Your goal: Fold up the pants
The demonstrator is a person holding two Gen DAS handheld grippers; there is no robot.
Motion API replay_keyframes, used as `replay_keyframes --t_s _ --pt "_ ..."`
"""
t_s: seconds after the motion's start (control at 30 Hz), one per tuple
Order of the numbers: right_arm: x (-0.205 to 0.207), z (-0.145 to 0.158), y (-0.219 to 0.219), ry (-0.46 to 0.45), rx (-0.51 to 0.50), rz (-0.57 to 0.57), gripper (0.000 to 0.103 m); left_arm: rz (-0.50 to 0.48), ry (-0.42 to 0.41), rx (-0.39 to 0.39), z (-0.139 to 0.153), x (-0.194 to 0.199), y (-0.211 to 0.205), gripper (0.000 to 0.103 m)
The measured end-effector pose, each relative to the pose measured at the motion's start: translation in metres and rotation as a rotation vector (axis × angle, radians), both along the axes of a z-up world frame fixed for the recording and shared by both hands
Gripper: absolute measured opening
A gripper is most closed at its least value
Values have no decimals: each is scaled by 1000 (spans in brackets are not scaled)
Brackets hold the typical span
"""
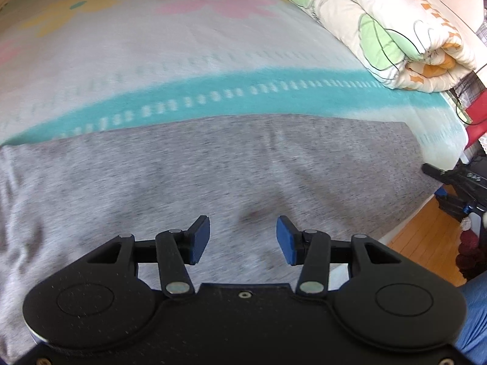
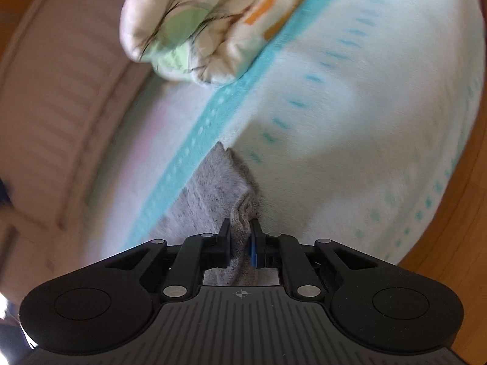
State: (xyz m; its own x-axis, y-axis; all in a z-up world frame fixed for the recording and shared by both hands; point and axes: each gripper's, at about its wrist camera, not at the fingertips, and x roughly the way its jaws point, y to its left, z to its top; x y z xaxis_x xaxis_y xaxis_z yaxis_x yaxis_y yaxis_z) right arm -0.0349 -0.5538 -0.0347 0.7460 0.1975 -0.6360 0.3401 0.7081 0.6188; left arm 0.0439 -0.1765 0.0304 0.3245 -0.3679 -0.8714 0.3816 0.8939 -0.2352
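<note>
Grey pants (image 1: pixel 213 176) lie spread flat on the bed in the left wrist view. My left gripper (image 1: pixel 243 240) is open and empty, hovering just above the grey fabric. In the right wrist view my right gripper (image 2: pixel 240 237) is shut on a bunched edge of the grey pants (image 2: pixel 213 188), which trail forward from the jaws onto the bed. The right gripper also shows at the far right of the left wrist view (image 1: pixel 456 179), at the pants' right end by the bed's edge.
The bed has a white blanket with a teal stripe (image 1: pixel 243 91). A rolled floral quilt (image 1: pixel 395 30) lies at the back right; it also shows in the right wrist view (image 2: pixel 197 24). Wooden floor (image 1: pixel 426 237) lies beyond the bed's right edge.
</note>
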Motion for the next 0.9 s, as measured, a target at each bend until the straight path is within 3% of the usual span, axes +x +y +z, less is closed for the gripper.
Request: replay_keyframes --t_s 0.23,0.5,0.6,0.77,0.9 --pt "10 44 9 -24 -78 76 11 -15 9 40 -12 34 -41 54" --pt "25 75 24 -27 -135 140 11 114 46 69 -34 87 -52 55" --pt "33 85 31 -11 -167 158 11 76 1 121 -28 85 -62 54" --pt "46 105 46 3 -222 197 11 64 -4 86 -10 53 -46 54" --pt "58 129 70 6 -286 248 11 -19 45 127 -26 17 -42 55"
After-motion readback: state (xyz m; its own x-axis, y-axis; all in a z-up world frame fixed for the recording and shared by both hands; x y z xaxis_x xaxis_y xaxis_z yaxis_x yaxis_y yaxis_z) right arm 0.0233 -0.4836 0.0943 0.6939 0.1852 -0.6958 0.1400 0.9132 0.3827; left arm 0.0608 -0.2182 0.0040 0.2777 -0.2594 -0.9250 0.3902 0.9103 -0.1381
